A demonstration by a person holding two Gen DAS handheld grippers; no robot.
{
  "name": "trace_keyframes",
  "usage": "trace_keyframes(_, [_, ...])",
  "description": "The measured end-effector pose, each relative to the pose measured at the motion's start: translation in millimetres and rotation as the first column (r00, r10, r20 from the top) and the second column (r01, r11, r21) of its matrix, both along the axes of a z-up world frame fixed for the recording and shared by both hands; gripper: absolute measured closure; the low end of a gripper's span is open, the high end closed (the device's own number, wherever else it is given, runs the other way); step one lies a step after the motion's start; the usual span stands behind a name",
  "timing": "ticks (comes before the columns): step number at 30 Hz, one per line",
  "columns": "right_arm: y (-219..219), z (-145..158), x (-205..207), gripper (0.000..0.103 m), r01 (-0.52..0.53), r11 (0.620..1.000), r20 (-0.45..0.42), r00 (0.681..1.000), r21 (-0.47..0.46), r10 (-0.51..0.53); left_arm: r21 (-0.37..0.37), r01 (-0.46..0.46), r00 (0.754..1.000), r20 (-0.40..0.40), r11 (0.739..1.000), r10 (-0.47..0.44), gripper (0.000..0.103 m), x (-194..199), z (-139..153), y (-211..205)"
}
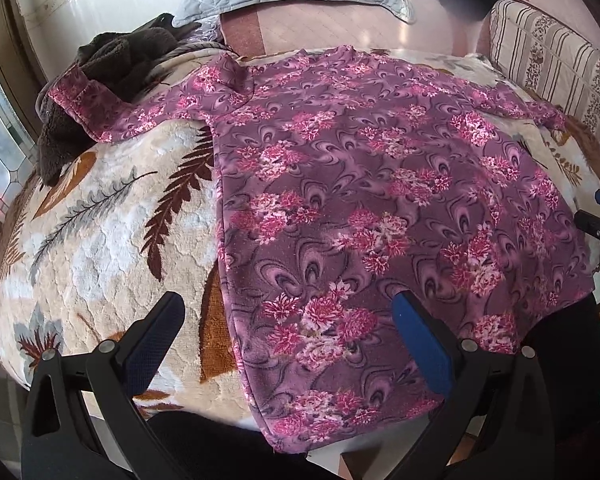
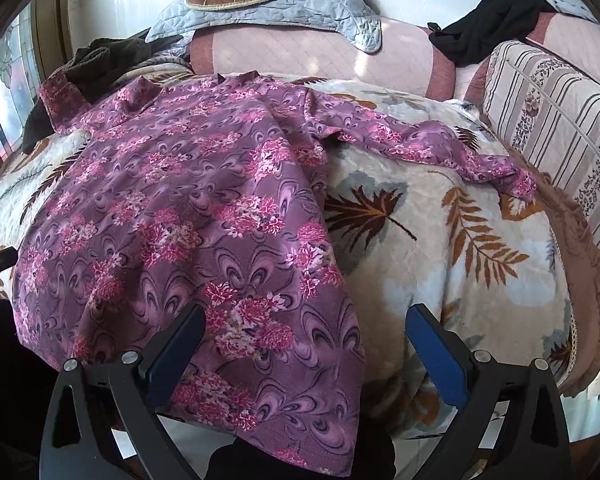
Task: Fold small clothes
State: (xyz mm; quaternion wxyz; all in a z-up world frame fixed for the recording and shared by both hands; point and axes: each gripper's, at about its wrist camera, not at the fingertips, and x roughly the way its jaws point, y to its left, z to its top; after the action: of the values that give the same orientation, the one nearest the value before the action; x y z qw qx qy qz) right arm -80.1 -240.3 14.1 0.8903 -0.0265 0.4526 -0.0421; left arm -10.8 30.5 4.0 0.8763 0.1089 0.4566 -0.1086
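While spread flat on plush leaf-patterned blanket (image 1: pixel 100 220), soft floral shirt (image 1: pixel 380 200).

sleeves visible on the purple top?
2. One sleeve runs left, its cuff lying over the dark fleece pile. The other sleeve trails right across the leaf-print blanket, toward the striped cushion.
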Motion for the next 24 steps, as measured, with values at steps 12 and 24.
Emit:
trace_keyframes(12, [1.0,2.1,-0.8,0.003,-0.007,1.0,0.008,1.0,0.002,0.007,-0.012,-0.02,1.0,0.013,1.0,0.021,0.0,3.8,5.9,3.3])
trace_keyframes(24, [-5.2,2.7,-1.1,0.003,0.006,1.0,0.017,1.0,0.021,-0.006,-0.006,-0.017,1.0,0.016,1.0,0.017,0.0,4.5,6.3,3.6])
